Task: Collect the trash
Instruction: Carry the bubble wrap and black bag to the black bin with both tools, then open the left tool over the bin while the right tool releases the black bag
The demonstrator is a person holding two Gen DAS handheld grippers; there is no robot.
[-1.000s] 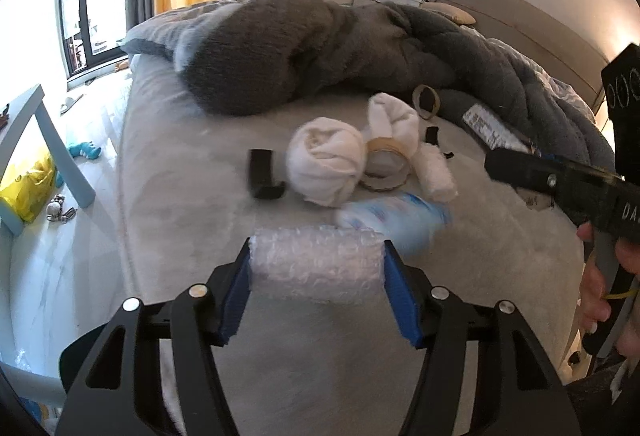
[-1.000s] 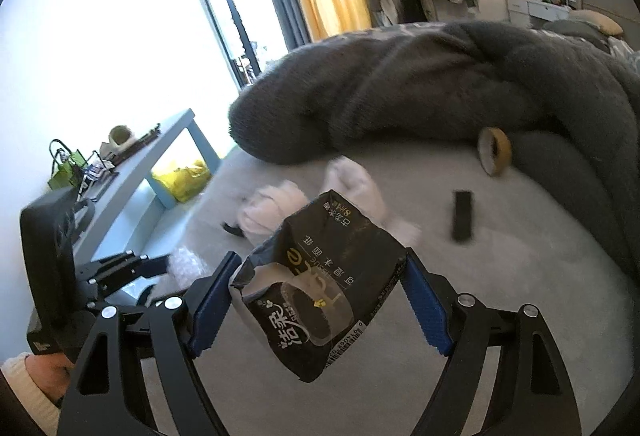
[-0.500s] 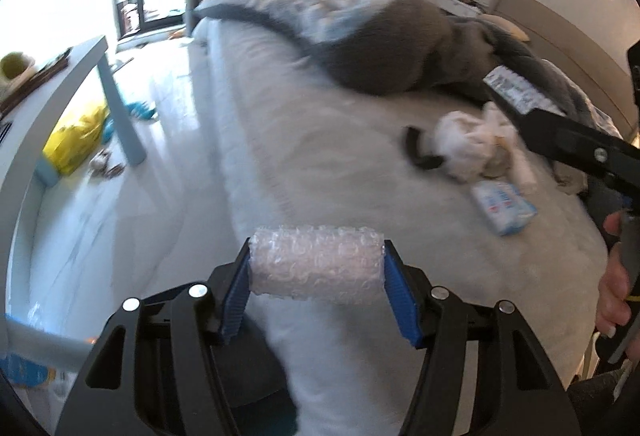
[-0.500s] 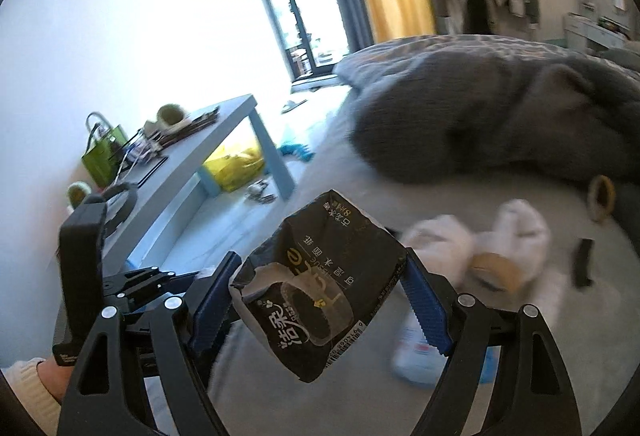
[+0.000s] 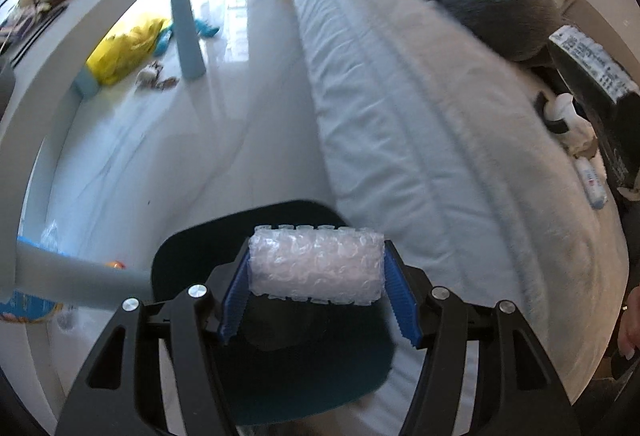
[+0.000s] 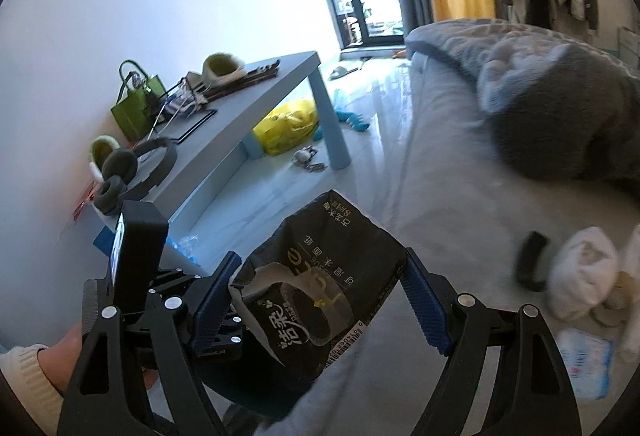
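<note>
Your left gripper (image 5: 316, 280) holds a roll of bubble wrap (image 5: 316, 266) tight between its blue pads, above a dark bin (image 5: 280, 316) on the floor beside the bed (image 5: 440, 140). Your right gripper (image 6: 320, 300) is closed on a black tissue wrapper (image 6: 316, 292); its white Chinese print is upside down, with the word "TISSUE", the digit 8 and a barcode.

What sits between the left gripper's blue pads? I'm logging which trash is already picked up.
A roll of bubble wrap, clamped end to end by the left gripper; the left wrist view shows it.
</note>
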